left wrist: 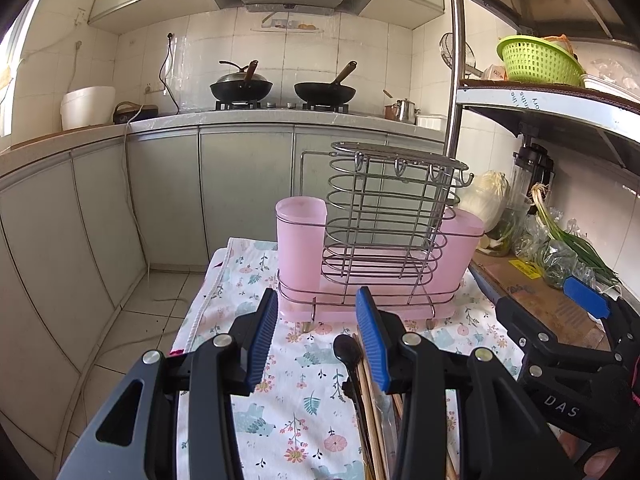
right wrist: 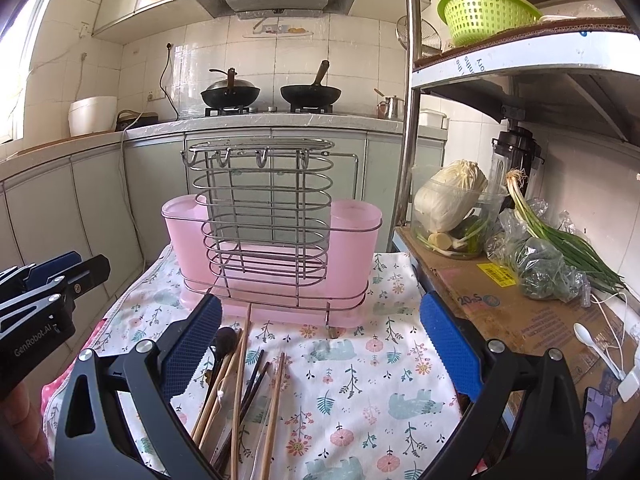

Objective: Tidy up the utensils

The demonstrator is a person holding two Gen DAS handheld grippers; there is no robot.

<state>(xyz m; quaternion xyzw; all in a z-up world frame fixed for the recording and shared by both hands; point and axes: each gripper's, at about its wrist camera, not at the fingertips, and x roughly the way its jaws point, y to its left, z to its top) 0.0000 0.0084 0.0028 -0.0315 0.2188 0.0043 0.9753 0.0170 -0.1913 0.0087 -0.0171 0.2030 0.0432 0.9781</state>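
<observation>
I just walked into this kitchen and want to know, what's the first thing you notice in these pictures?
The pink utensil holder with its wire rack stands out first, upright in the middle of the flowery cloth. In front of it lies a loose pile of chopsticks with a dark spoon, waiting between the open left gripper and open right gripper. Up high on the right shelf sits a bright green basket.

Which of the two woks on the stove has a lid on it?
The left wok is the covered one: a domed lid sits over it. The right wok is open, only its brown handle sticking up.
</observation>
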